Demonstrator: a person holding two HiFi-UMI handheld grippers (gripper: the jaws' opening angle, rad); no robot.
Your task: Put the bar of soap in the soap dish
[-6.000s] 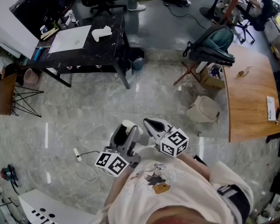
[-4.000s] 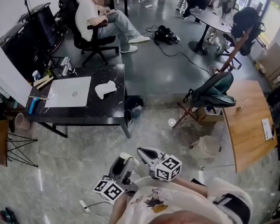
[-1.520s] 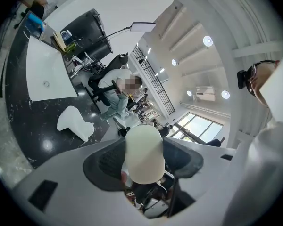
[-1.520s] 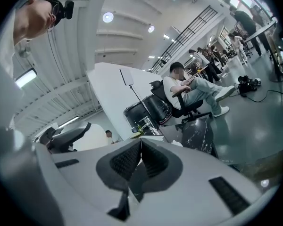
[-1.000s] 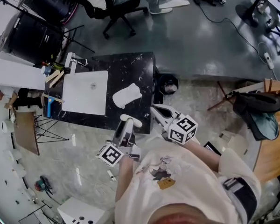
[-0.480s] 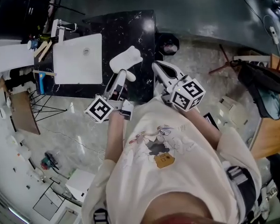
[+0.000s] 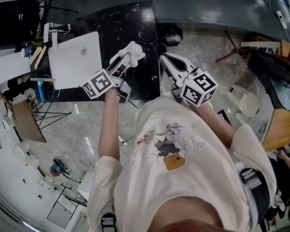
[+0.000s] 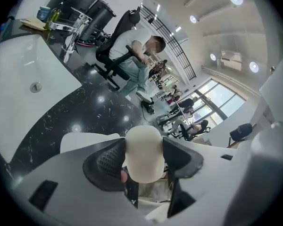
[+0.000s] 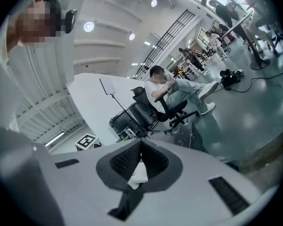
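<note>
The left tongs (image 7: 127, 58) clench the bar of soap (image 8: 142, 154) just over the soap dish (image 7: 136, 47) on the black worktop (image 7: 130, 21) — poised, I judge, to lower it in — the right tongs (image 7: 165, 60) closed, idle alongside.

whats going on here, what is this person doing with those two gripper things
A person stands at a black table with a gripper in each hand. The left gripper is clamped on a cream bar of soap and holds it right by the white soap dish near the table's edge; the soap is not yet let go. The right gripper is shut on nothing and held off to the side.
</note>
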